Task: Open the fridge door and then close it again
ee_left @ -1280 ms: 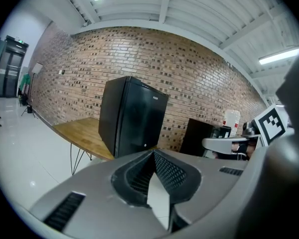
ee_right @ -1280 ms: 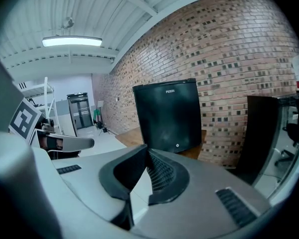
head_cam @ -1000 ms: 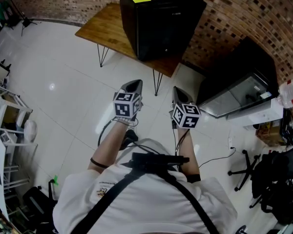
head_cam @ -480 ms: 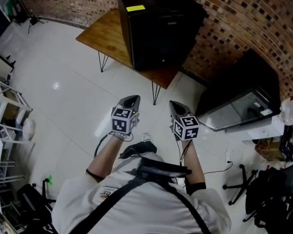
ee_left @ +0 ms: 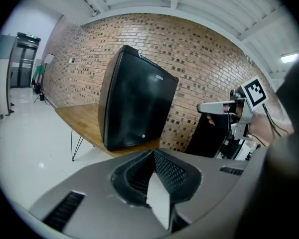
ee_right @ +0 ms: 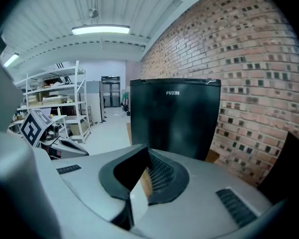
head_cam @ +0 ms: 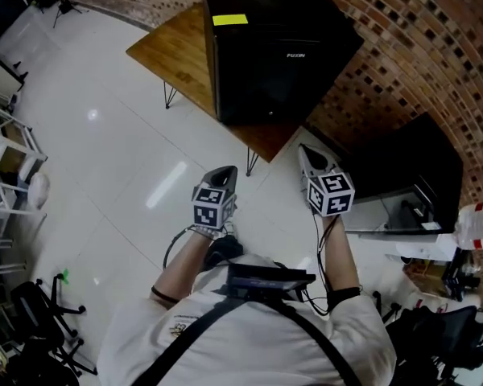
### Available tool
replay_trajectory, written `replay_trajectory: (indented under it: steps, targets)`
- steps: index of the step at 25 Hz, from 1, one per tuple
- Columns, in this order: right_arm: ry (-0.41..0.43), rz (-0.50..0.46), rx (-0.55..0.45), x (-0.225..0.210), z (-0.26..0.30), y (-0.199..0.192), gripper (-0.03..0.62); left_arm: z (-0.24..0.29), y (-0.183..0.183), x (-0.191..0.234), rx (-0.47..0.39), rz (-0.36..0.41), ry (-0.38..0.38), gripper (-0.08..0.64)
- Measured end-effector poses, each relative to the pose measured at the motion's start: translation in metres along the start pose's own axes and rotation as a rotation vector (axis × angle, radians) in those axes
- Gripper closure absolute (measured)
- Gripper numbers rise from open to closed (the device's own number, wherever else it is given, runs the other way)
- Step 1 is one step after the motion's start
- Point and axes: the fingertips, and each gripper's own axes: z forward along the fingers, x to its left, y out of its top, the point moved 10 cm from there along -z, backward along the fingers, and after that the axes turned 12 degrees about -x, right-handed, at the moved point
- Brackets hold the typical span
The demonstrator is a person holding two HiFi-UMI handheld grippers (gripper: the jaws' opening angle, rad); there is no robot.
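Right gripper view: fridge front, shelving; head view: yellow label atop.

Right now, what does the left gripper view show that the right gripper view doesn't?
Only the left gripper view: the table legs and the right gripper. Only the right gripper view: metal shelves, a ceiling lamp and the left gripper. Both: the black fridge with its door closed, the brick wall, and that gripper's own jaws, shut and empty.
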Motion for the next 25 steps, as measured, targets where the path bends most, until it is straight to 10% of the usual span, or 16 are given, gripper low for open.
replay_trajectory:
  steps: [14,25]
  targets:
    - [0.195,-0.082,-0.171,-0.08,-0.076,0.061,0.586,-0.052,-0.019,-0.13,-0.128,0.011,0.264,0.558]
    - [0.301,0.015,-0.164,-0.061,-0.163,0.004,0.586,-0.114,0.162,-0.186,-0.427,0.262,0.393,0.558]
